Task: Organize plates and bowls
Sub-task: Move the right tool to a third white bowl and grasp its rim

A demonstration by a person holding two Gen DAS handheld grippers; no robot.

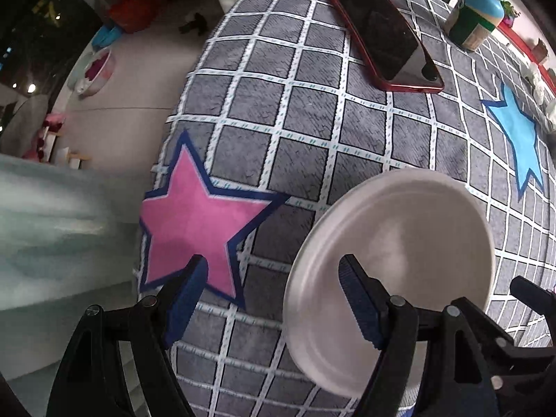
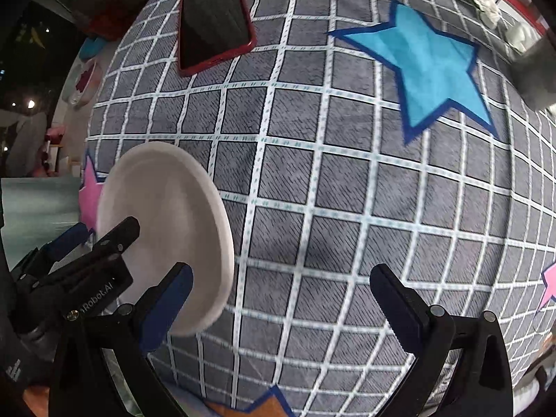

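A white plate (image 1: 399,253) lies on the grey checked cloth near the table's front edge, between a pink star patch (image 1: 198,215) and a blue star patch (image 1: 521,139). My left gripper (image 1: 274,295) is open, its right finger over the plate's near rim, its left finger over the pink star. In the right wrist view the plate (image 2: 173,229) sits at the left, with the left gripper's finger (image 2: 118,239) over it. My right gripper (image 2: 281,299) is open and empty over bare cloth, to the right of the plate.
A phone in a red case (image 1: 385,34) lies at the far side, also showing in the right wrist view (image 2: 212,21). A green and blue jar (image 1: 476,17) stands at the back right. The blue star (image 2: 427,66) lies far right. The table edge drops off at the left.
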